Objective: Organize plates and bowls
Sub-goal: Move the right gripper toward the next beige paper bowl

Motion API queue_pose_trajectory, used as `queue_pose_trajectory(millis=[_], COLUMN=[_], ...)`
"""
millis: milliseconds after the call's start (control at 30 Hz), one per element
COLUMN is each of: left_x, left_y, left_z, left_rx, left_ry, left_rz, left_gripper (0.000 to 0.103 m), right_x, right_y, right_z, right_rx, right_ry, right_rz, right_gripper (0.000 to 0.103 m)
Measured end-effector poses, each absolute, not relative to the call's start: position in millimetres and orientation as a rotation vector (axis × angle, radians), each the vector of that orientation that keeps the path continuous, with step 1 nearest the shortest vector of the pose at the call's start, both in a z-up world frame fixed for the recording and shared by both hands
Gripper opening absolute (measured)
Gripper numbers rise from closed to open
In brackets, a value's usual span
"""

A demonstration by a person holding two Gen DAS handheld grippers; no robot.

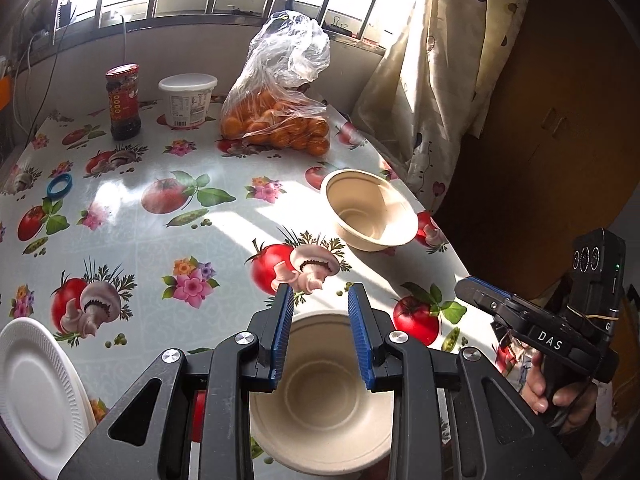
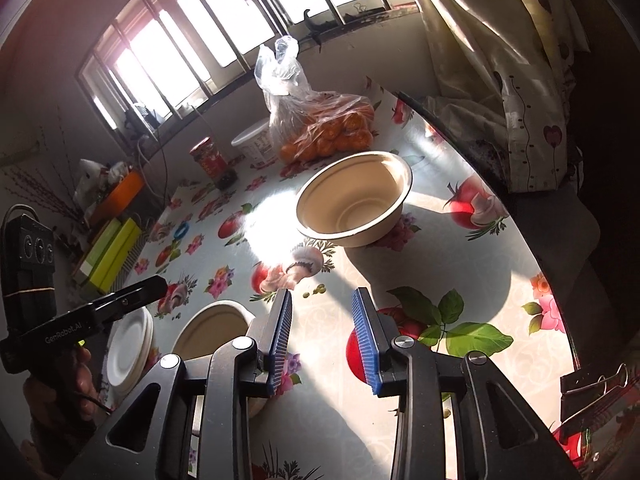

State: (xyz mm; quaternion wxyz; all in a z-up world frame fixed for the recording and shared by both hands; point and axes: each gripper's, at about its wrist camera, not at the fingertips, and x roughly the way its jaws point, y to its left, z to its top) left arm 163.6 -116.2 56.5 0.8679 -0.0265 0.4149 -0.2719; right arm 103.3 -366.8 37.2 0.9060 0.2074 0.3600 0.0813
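So here's where I'm at. My left gripper (image 1: 318, 294) hangs right over the near bowl (image 1: 320, 392), fingers parted with nothing between them. That bowl sits directly below and slightly behind the fingertips, mouth up, so I'd say the left side is the one to take it, most likely by dropping one finger inside the rim and one outside.

My right gripper (image 2: 322, 298) is spread too and holds nothing. The far bowl (image 2: 354, 200) lies straight ahead of its fingers, well apart from them, upright on the worktop (image 2: 460, 264) near the right edge. From the left fingers that same bowl is ahead and off to the right, so the right hand is nearer to it. Being round, neither bowl has a long axis to line up with; it's just a matter of which bit of rim I come at.

Both bowls look empty. The white plates (image 2: 130, 350) sit stacked left of the near bowl, just beside it, nothing on top.

Further out past the fingers: a bag of oranges (image 1: 276, 120), a white tub (image 1: 188, 98) with its lid on, and a sauce jar (image 1: 123, 100), closed.

My guess is nesting one bowl into the other comes next.
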Motion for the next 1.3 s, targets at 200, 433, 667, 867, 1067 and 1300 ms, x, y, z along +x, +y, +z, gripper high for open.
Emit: queue_pose_trajectory(millis=[200,433,667,867,1067,1300], left_x=[182,212,235,244,246,227], left_y=[-143,-169,-178,-177,-178,-169], left_z=[57,50,40,33,31,43], left_rx=[-0.033,-0.001,-0.006,-0.008,0.018,0.02], left_ry=[0.89,0.928,0.982,0.991,0.997,0.971], left_rz=[-0.623,-0.628,-0.631,-0.614,-0.609,-0.627], left_gripper=[0.03,0.03,0.029,0.03,0.03,0.03], right_x=[112,128,148,164,173,169], right_y=[-387,-405,-414,-413,-410,-410], right_z=[43,43,38,30,23,23], right_rx=[0.416,0.395,0.386,0.392,0.401,0.406], right_ry=[0.733,0.75,0.768,0.789,0.803,0.798], right_rz=[0.127,0.091,0.091,0.105,0.118,0.119], right_gripper=[0.033,0.037,0.038,0.038,0.038,0.038])
